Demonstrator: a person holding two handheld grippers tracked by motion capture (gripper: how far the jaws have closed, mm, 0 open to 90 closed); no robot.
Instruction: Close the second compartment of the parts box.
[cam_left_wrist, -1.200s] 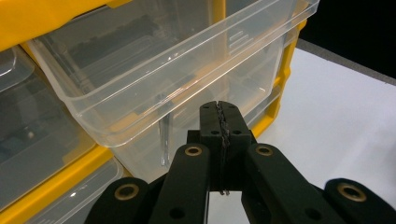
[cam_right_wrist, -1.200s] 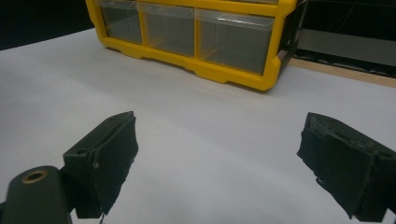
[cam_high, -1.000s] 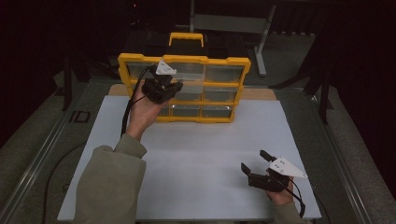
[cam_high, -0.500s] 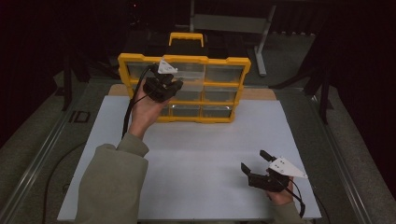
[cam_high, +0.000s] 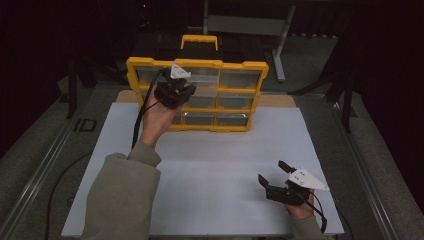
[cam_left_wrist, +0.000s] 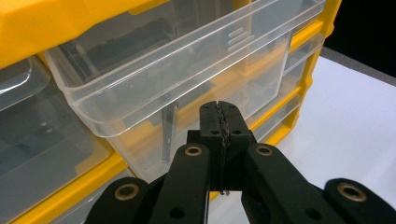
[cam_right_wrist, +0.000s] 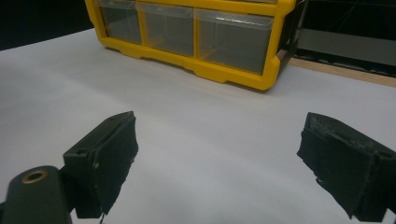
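A yellow organizer (cam_high: 240, 66) with clear drawers stands upright at the far side of the white mat. My left gripper (cam_high: 176, 93) is held up against its front, in the middle rows. In the left gripper view its jaws (cam_left_wrist: 219, 111) are pressed together with nothing between them. Their tips sit just under the front lip of a clear drawer (cam_left_wrist: 163, 70) that sticks out of the yellow frame (cam_left_wrist: 37, 23). My right gripper (cam_high: 273, 172) rests low on the mat near the front right, open and empty (cam_right_wrist: 219, 158), pointing toward the organizer (cam_right_wrist: 233, 74).
The white mat (cam_high: 220, 160) covers the table between the organizer and the near edge. A metal rail (cam_high: 45, 170) runs along the left side. A cable (cam_high: 140, 117) hangs from the left gripper along the sleeve. Dark stands rise behind the organizer.
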